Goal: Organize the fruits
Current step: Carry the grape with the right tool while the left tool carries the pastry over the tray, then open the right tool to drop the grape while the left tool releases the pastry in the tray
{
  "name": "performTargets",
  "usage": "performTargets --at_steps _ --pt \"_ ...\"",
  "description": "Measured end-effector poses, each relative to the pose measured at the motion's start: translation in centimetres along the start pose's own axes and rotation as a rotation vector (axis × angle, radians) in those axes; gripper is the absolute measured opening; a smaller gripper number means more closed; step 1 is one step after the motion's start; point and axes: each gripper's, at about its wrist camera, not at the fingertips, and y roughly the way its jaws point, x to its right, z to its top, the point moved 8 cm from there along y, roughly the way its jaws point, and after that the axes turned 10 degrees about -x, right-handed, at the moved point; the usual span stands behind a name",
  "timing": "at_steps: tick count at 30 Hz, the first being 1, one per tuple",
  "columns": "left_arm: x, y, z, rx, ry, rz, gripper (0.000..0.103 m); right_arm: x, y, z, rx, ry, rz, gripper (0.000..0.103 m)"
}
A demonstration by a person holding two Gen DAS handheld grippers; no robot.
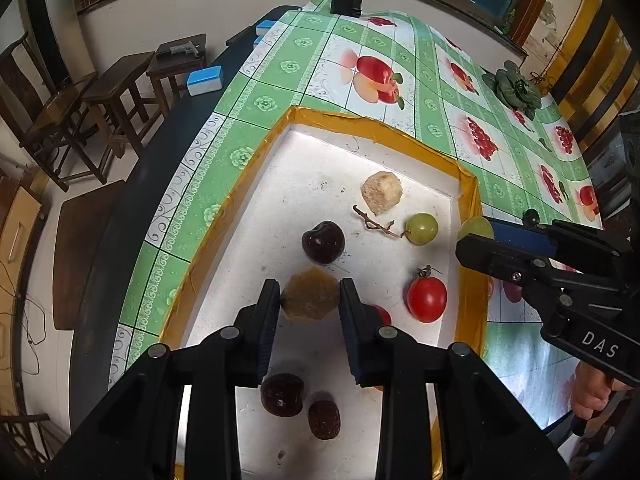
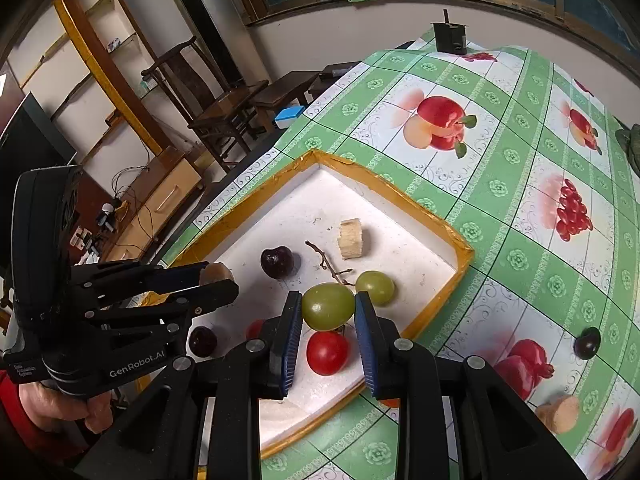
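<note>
A white foam tray (image 1: 320, 160) with a yellow taped rim lies on the green fruit-print tablecloth. My left gripper (image 1: 309, 300) is shut on a tan banana slice (image 1: 310, 295) above the tray. My right gripper (image 2: 328, 308) is shut on a green grape (image 2: 328, 306) over the tray's right edge; it also shows in the left wrist view (image 1: 476, 228). In the tray lie a second green grape (image 1: 421, 229) with a twig, a banana piece (image 1: 382, 193), a dark cherry (image 1: 323, 242), a cherry tomato (image 1: 426, 299), and two more dark fruits (image 1: 282, 395).
On the cloth outside the tray lie a dark cherry (image 2: 587, 343) and a banana piece (image 2: 560, 414). A green leafy vegetable (image 1: 514, 88) lies at the far right. A black box (image 1: 347, 2) stands at the table's far end. Wooden stools (image 1: 120, 84) stand left.
</note>
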Motion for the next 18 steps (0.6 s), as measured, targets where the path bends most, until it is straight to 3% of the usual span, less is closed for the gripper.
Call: performTargets --at_steps 18 --pt "-2.0 1.0 0.6 -0.008 -0.033 -0.004 0.028 -0.9 2.5 1.2 -0.039 -0.017 -0.007 0.027"
